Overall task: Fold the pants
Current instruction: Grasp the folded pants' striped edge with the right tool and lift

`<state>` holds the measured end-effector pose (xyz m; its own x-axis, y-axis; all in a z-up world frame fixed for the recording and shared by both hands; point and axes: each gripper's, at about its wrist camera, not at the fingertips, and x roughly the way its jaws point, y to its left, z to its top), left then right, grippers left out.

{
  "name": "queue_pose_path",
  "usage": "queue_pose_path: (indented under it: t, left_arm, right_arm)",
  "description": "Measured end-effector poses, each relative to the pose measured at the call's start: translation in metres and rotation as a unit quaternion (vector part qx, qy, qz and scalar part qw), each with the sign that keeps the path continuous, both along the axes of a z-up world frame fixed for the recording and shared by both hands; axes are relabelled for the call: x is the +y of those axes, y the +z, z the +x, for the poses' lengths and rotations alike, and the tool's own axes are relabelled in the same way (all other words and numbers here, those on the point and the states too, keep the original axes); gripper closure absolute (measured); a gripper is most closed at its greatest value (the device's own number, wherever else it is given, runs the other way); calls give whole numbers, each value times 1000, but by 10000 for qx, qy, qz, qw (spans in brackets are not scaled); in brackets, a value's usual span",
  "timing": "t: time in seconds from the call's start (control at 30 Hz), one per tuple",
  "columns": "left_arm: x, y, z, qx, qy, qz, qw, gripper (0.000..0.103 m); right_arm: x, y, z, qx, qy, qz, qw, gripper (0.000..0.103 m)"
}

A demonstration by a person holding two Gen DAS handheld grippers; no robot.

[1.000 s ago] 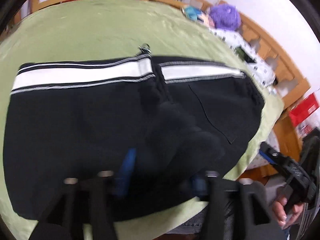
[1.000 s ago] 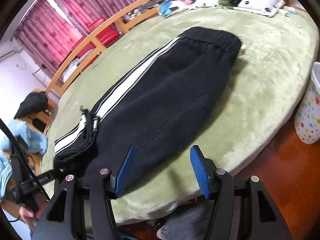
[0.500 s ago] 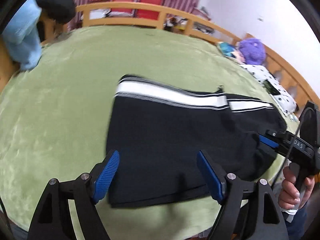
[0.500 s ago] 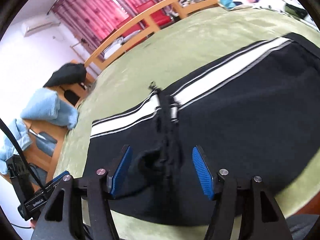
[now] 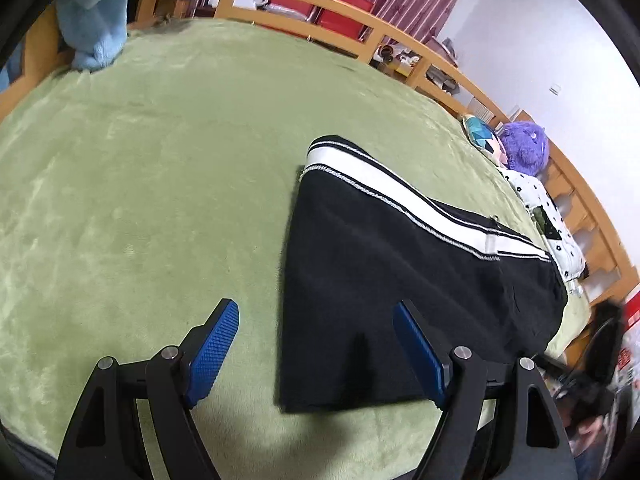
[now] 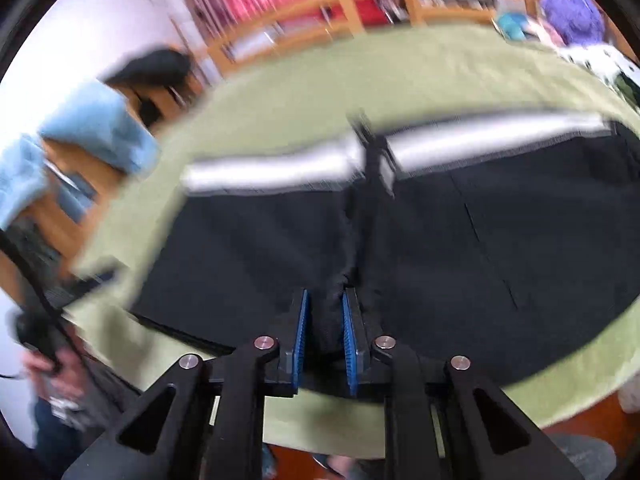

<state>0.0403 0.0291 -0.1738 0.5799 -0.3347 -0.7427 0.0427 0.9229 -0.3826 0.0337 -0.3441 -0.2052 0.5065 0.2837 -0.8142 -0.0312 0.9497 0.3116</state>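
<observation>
While the right gripper (image 6: 324, 340) had just closed on a ridge of the black pants (image 5: 400, 280) lying on the green bed (image 5: 140, 180), the open left gripper (image 5: 316, 356) held nothing, so that thin pinch risked slipping and dragging the fold askew.

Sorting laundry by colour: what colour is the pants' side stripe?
White, edged with thin black lines, on black pants; clearest in the left wrist view.

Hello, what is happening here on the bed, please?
A person is folding black pants with a white side stripe on a green blanket. The right gripper has just been closing and now pinches a ridge of the fabric near the front edge. The left gripper hangs open over the pants' end, holding nothing.
</observation>
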Motion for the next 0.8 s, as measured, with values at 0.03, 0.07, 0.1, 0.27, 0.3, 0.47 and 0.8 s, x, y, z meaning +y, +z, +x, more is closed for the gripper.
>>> queue_pose_path:
  t: [0.03,0.07,0.1,0.27,0.3,0.47,0.8]
  left_arm:
    - [1,-4,5,142,-9,11,9999,26]
    - [1,-8,8,223,-15,45,9997,26]
    - [1,-10,10,270,-16,80,9996,26]
    - [8,-21,19,398,-28,32,9992,26]
    - [8,-23,24,452,-24,-28,9990,26]
    - [6,-23,35,504,-42,-196,9985,26]
    - [-7,-18,48,304,-173,-38,9994,26]
  right_arm:
    - [-2,-2,-1,1,12,79,10000,81]
    - [-2,1,-3,-49,60,88,9999,80]
    - [-1,12,-5,-120,173,50,9998,76]
    - [-10,52,2,-1018,14,-193,9946,29]
    - [-11,53,17,-992,21,-244,9948,29]
    - [-20,30,93,-572,-224,107,9981,29]
    - [-34,27,133,-677,-185,411,9967,85]
